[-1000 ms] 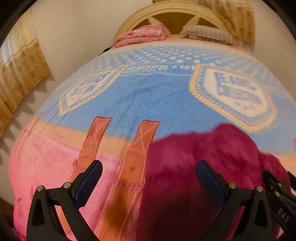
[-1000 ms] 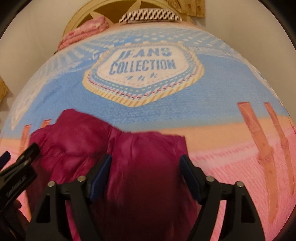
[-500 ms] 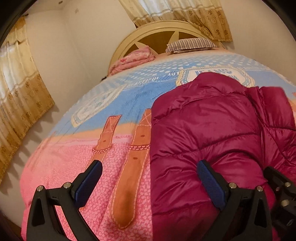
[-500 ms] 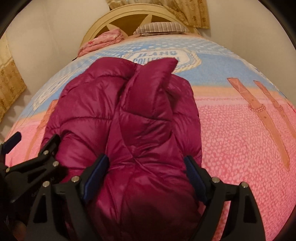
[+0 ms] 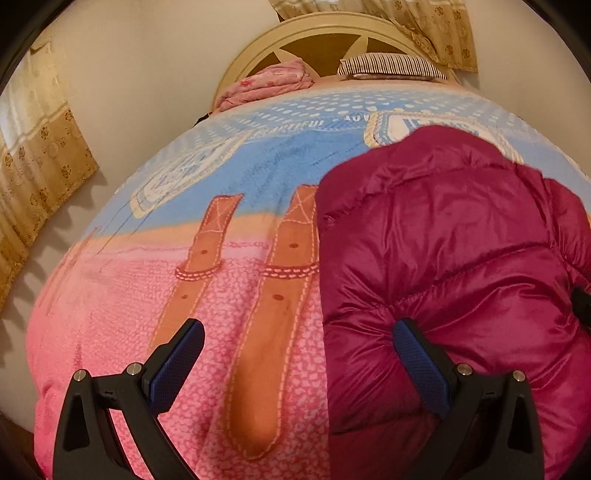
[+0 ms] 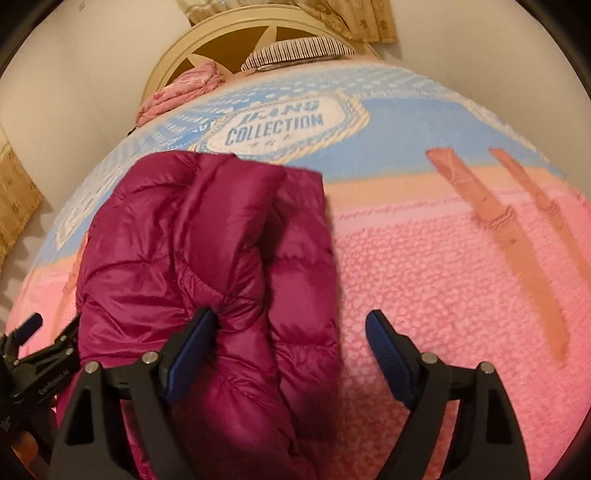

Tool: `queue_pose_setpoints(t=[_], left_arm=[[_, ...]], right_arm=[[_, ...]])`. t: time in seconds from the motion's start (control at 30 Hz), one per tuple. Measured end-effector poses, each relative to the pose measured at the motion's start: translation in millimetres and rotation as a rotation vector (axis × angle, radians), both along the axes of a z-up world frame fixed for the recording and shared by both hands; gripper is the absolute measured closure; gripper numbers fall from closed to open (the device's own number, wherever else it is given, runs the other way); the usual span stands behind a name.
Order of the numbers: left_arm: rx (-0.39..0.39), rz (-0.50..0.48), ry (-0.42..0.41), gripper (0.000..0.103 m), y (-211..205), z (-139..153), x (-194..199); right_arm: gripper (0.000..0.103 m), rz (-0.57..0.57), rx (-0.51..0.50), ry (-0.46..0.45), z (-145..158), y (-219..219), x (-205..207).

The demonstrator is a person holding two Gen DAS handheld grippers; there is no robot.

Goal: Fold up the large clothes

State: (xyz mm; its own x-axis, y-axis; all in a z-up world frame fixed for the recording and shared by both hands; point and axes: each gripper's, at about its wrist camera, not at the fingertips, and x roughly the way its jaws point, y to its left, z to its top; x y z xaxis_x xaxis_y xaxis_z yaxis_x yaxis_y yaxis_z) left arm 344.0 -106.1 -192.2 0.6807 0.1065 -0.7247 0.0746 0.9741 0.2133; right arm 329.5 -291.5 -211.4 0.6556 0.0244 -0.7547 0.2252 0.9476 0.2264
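A magenta quilted puffer jacket (image 5: 450, 251) lies folded into a thick bundle on the bed's pink and blue blanket (image 5: 155, 280). It also shows in the right wrist view (image 6: 207, 243). My left gripper (image 5: 295, 350) is open at the jacket's near left edge; its right finger presses against the fabric and its left finger is over the blanket. My right gripper (image 6: 291, 339) is open over the jacket's near right edge; its left finger touches the fabric. The left gripper's body shows at the left edge of the right wrist view (image 6: 33, 354).
The blanket's "Jeans Collection" patch (image 6: 277, 125) lies beyond the jacket. A folded pink cloth (image 5: 266, 83) and a striped pillow (image 5: 391, 66) rest by the round headboard (image 5: 317, 33). A patterned curtain (image 5: 40, 173) hangs at the left.
Both grippers drew apart sideways, the left to the jacket's left edge and the right to its right edge. Both stayed open. A second ago the jacket was blurred and in motion; now it lies settled.
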Motion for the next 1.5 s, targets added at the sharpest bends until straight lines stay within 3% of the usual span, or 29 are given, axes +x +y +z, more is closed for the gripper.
queue_pose_setpoints(t=[0.57,0.63,0.7,0.8,1.07,1.17,1.33,1.5], left_arm=[[-0.118,-0.013,0.025,0.001,7,-14,1],[-0.134,-0.030,0.029,0.001,7,-14,1],[-0.158,-0.049,0.040,0.002,8,-14,2],[-0.195,-0.089,0.047,0.012,8,-14,2],[-0.185,-0.206,0.023,0.052,-11,-10,-8],[-0.178,-0.217,0.020,0.054,-15,-10,-9],[-0.253,-0.220,0.049,0.057,-7,-11,-5],[-0.284,-0.252,0.054,0.071,-5,-9,-7]], right_arm=[[0.018,0.011,-0.014,-0.056,-16,9,-18],[0.020,0.013,-0.010,-0.060,-16,9,-19],[0.028,0.028,-0.006,-0.065,-16,12,-20],[0.039,0.060,0.004,-0.075,-15,17,-22],[0.042,0.071,0.020,-0.072,-14,21,-22],[0.042,0.070,0.021,-0.071,-14,21,-21],[0.042,0.072,0.028,-0.073,-15,18,-18],[0.045,0.077,0.031,-0.075,-15,18,-19]])
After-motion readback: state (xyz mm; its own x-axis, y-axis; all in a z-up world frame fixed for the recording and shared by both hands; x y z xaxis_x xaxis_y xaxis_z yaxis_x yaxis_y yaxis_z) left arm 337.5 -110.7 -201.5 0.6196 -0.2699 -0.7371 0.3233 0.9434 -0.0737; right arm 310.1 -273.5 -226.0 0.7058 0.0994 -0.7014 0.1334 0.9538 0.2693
